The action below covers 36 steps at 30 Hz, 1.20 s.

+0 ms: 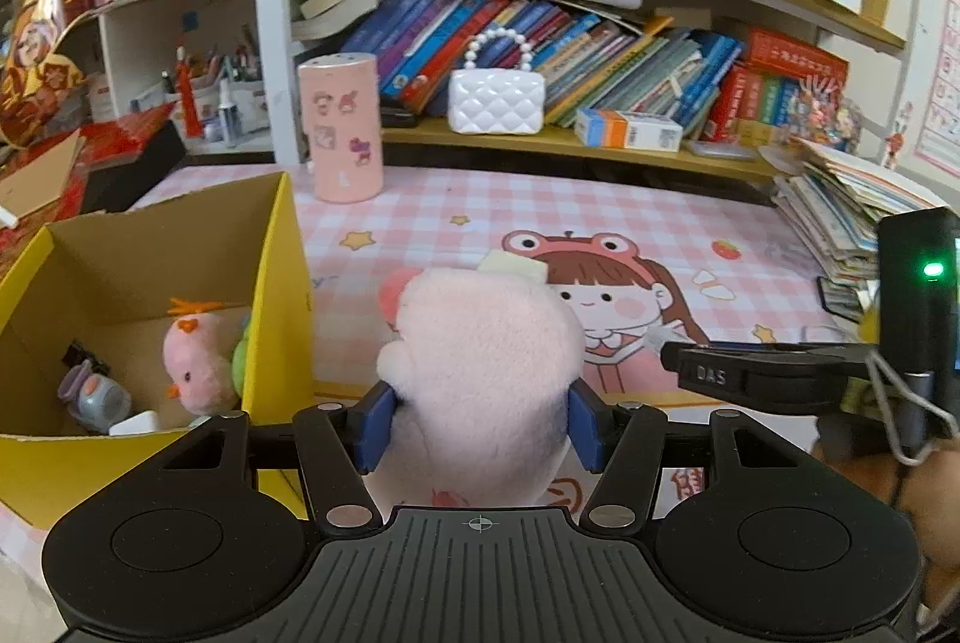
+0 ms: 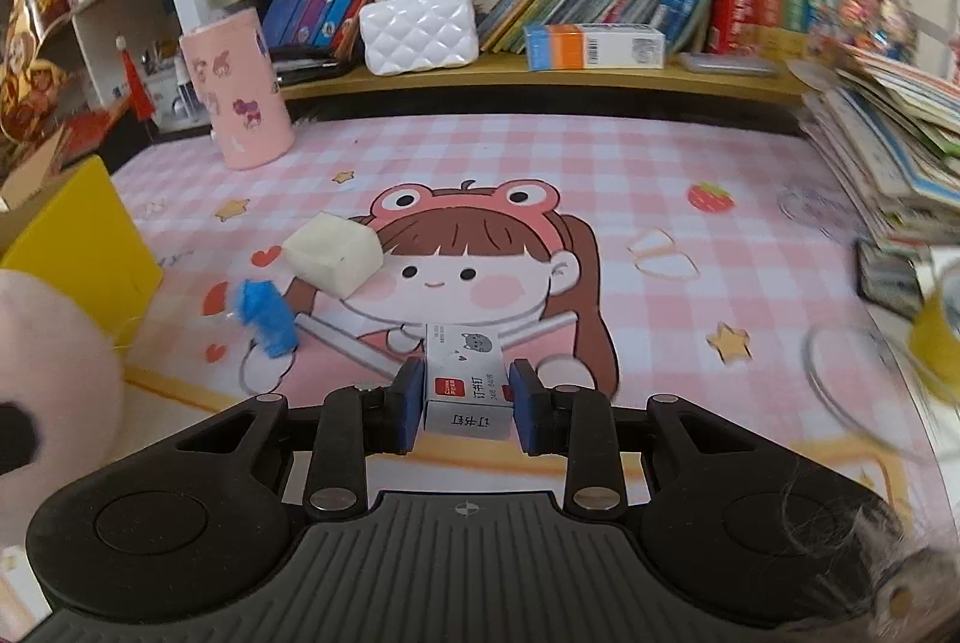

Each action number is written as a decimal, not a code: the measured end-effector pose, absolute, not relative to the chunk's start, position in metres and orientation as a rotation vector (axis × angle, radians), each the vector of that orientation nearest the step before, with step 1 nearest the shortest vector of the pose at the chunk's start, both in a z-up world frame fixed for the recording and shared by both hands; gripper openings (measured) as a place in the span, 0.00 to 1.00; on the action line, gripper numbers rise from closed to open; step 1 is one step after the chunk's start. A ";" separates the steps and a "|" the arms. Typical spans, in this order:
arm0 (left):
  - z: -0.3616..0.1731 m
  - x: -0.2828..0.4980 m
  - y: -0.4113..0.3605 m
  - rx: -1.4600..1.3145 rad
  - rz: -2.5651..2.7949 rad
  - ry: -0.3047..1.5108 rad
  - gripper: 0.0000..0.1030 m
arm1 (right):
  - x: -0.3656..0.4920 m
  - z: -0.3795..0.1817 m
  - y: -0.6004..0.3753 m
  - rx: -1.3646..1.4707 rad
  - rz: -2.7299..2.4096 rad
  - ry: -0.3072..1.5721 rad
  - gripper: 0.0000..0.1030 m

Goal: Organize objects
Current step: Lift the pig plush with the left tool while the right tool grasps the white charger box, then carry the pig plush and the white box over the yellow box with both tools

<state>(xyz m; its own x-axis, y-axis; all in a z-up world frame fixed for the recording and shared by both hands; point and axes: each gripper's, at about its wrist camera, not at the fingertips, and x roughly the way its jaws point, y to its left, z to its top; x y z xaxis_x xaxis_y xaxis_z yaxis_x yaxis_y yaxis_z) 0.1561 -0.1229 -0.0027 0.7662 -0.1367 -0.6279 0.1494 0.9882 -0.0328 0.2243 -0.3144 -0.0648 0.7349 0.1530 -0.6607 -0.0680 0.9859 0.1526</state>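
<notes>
In the left wrist view my left gripper (image 1: 480, 424) is shut on a pale pink plush toy (image 1: 480, 367), held just right of a yellow cardboard box (image 1: 282, 295). Inside the box lie a small pink plush chick (image 1: 195, 364) and a grey-purple toy (image 1: 96, 397). In the right wrist view my right gripper (image 2: 468, 406) is shut on a small white staples box (image 2: 465, 379) with a red label, lifted over the pink checked mat (image 2: 600, 163). A white foam block (image 2: 333, 253) and a blue fuzzy thing (image 2: 267, 316) lie on the mat to its left.
A pink cylinder with stickers (image 1: 342, 127) stands at the back of the mat. A white quilted purse (image 1: 497, 100) and an orange-blue carton (image 1: 627, 128) sit on the low shelf under rows of books. Stacked booklets (image 2: 888, 145) and rubber bands (image 2: 663, 253) are at the right.
</notes>
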 end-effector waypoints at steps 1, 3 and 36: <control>-0.003 0.155 -0.123 0.021 -0.163 0.680 0.56 | 0.218 -0.063 -0.314 0.133 0.116 0.739 0.27; -0.002 0.152 -0.121 0.022 -0.180 0.676 0.56 | 0.208 -0.059 -0.315 0.165 0.101 0.751 0.27; -0.003 0.033 0.036 -0.031 -0.159 0.678 0.56 | 0.048 -0.044 -0.145 0.125 0.242 0.841 0.27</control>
<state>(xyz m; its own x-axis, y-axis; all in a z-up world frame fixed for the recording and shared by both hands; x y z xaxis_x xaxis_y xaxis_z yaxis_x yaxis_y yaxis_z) 0.0325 0.0357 -0.0034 0.7670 -0.1561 -0.6223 0.1362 0.9875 -0.0798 0.0481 -0.1451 -0.0436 0.6416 0.2607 -0.7213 -0.1622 0.9653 0.2046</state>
